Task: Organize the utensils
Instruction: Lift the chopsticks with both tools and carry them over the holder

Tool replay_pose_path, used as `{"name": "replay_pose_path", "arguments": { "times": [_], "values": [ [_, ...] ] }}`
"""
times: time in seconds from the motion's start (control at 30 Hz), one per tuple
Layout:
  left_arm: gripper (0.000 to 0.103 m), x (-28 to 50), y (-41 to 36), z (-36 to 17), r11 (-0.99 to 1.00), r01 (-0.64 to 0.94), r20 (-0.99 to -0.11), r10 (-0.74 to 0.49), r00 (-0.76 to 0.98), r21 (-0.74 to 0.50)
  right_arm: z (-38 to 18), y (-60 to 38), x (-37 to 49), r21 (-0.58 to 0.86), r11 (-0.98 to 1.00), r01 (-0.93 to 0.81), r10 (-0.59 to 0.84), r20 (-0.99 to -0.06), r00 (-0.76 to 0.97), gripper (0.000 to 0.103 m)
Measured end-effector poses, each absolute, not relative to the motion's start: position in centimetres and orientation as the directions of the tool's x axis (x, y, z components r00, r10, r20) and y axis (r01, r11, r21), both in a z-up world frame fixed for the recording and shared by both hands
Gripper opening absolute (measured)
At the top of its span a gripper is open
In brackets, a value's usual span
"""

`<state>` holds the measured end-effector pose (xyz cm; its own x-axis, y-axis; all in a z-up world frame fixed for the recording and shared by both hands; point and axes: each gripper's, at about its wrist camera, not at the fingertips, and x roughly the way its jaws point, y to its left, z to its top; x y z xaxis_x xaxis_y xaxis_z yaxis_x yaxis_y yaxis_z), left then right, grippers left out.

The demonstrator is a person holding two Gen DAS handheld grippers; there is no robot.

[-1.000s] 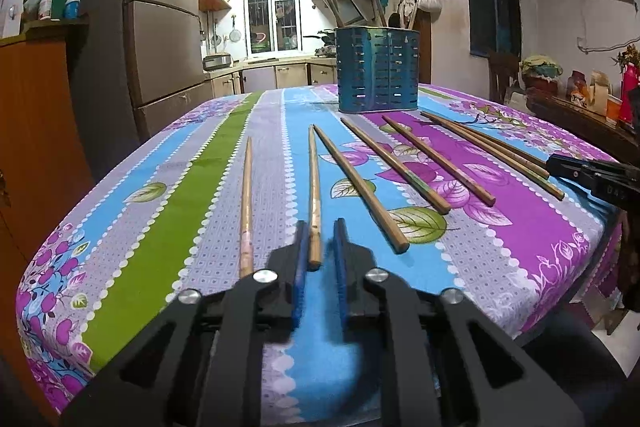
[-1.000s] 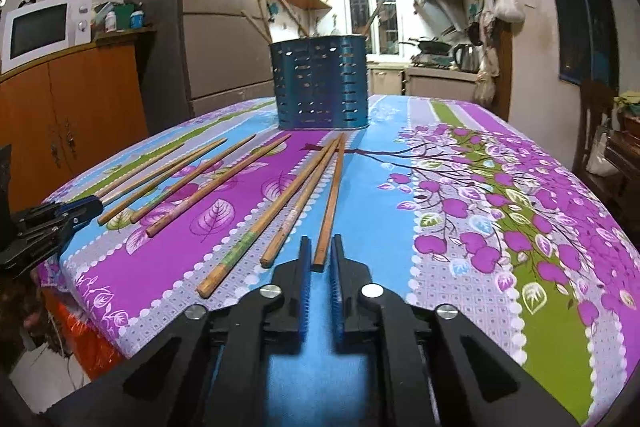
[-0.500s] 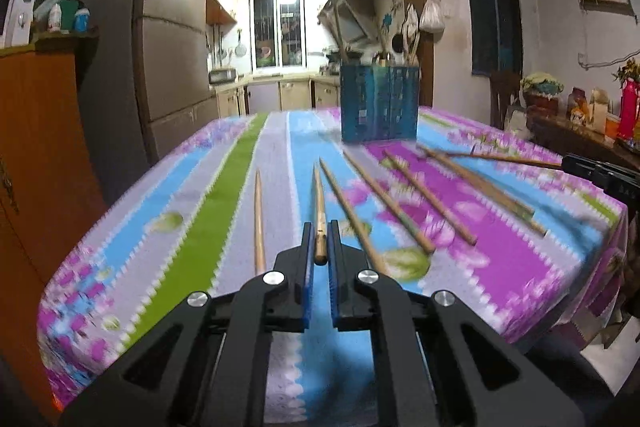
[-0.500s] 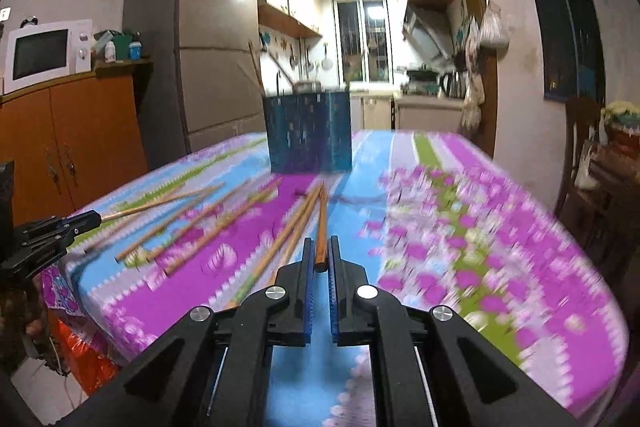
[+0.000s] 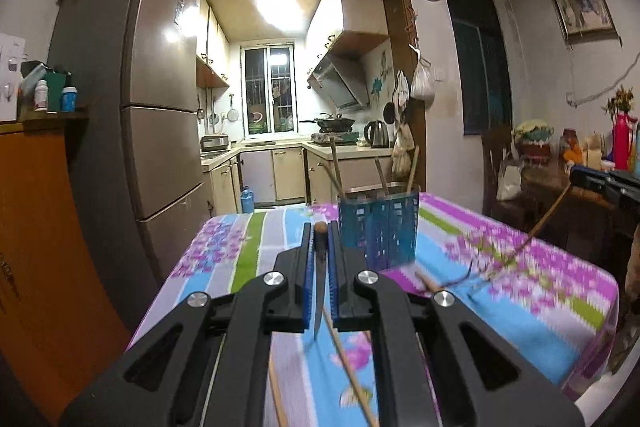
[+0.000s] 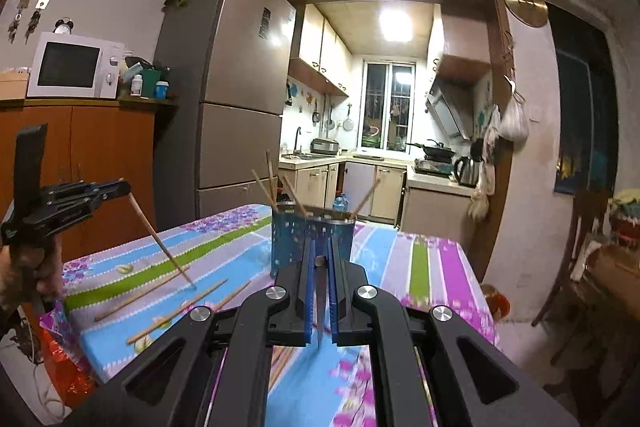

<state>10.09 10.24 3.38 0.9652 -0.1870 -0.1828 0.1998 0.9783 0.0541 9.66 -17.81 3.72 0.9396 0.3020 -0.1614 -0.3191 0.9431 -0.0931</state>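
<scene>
My left gripper point(image 5: 320, 231) is shut on a wooden chopstick point(image 5: 319, 267) that hangs down between its pads, lifted above the table. From the right wrist view the left gripper point(image 6: 120, 187) holds that chopstick point(image 6: 160, 243) slanting down. My right gripper point(image 6: 320, 259) is shut on another chopstick point(image 6: 320, 291), also lifted; it shows in the left wrist view point(image 5: 548, 219). The blue perforated utensil holder point(image 5: 378, 227) stands ahead with a few chopsticks in it, also in the right wrist view point(image 6: 312, 239). Several chopsticks point(image 6: 176, 311) lie on the table.
The table has a flowered, striped cloth point(image 5: 520, 287). A tall fridge point(image 5: 132, 107) and an orange cabinet point(image 5: 36, 227) stand to the left. A cluttered side table point(image 5: 580, 163) is to the right. The kitchen lies behind.
Both grippers have closed on a chopstick each and lifted them off the table; the views have tilted up toward the holder.
</scene>
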Motion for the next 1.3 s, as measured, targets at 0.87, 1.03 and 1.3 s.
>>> {"name": "replay_pose_path", "arguments": {
  "times": [0.87,1.03,1.3],
  "values": [
    [0.005,16.2,8.9,11.1,0.977,0.208,-0.227,-0.194,0.954,0.039,10.3,-19.1,17.0,-0.031,0.934,-0.355,0.344,-0.189,0.920,0.007],
    [0.005,17.0,8.7,16.0,0.977,0.215,-0.178,-0.209,0.962,0.016,14.6,-19.9,18.7,-0.022,0.937,-0.348,0.342,-0.145,0.929,0.007],
    [0.005,20.1,7.0,23.5,0.968,0.245,-0.082,-0.249,0.965,-0.053,22.4,-19.5,23.3,-0.002,0.931,-0.364,0.363,-0.077,0.929,0.007]
  ]
}}
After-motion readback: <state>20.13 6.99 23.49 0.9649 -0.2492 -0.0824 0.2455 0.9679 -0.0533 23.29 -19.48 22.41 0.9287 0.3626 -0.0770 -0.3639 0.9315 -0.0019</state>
